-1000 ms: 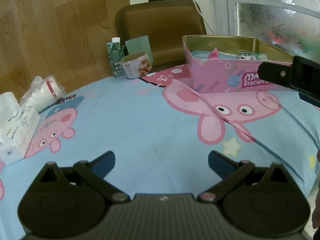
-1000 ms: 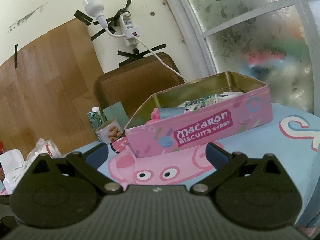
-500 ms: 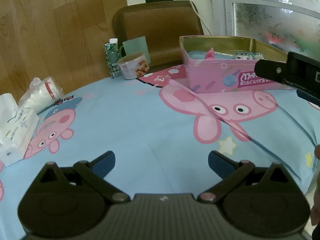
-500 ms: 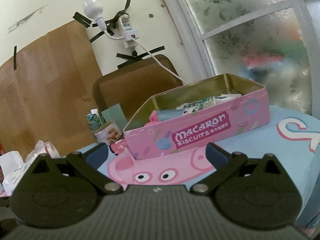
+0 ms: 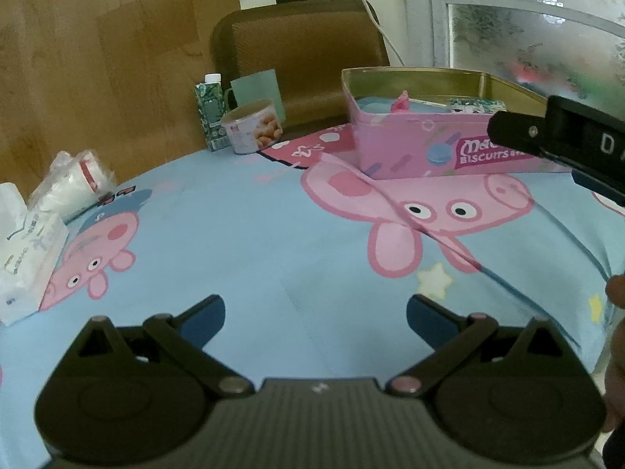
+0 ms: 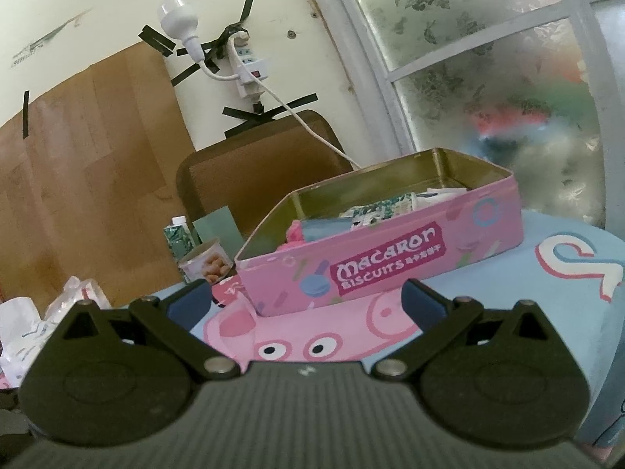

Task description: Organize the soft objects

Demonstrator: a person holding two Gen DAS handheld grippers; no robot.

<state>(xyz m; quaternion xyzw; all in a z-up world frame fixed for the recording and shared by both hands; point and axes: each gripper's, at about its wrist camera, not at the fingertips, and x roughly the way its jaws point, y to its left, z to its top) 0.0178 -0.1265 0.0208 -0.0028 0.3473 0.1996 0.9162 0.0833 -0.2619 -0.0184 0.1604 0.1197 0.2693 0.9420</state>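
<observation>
Both grippers stand wide apart with nothing between their blue-tipped fingers. Left gripper [image 5: 315, 308] hangs low over the light-blue cartoon-pig tablecloth [image 5: 242, 234], aimed across bare cloth toward the far side of the table. Right gripper [image 6: 306, 299] is raised above the near edge of the same cloth, looking slightly upward at the pink biscuit tin [image 6: 390, 269], which sits open just ahead of it; in the left wrist view part of that gripper's black body juts in from the right, in front of the tin.

Inside the tin [image 5: 410, 144] lie the soft items: a pink piece [image 6: 295, 232] poking above the near wall, a light-blue piece [image 6: 324, 228] beside it, and a green-patterned packet [image 6: 381, 209] farther along, with something white behind that is too small to make out.

On the left edge of the table rest a white tissue pack [image 5: 25, 258] and a clear plastic bag [image 5: 74, 185]. Near the far edge stand a green carton [image 5: 211, 115] and a small round tub [image 5: 254, 127], side by side, with a brown chair back [image 5: 304, 51] behind them.
</observation>
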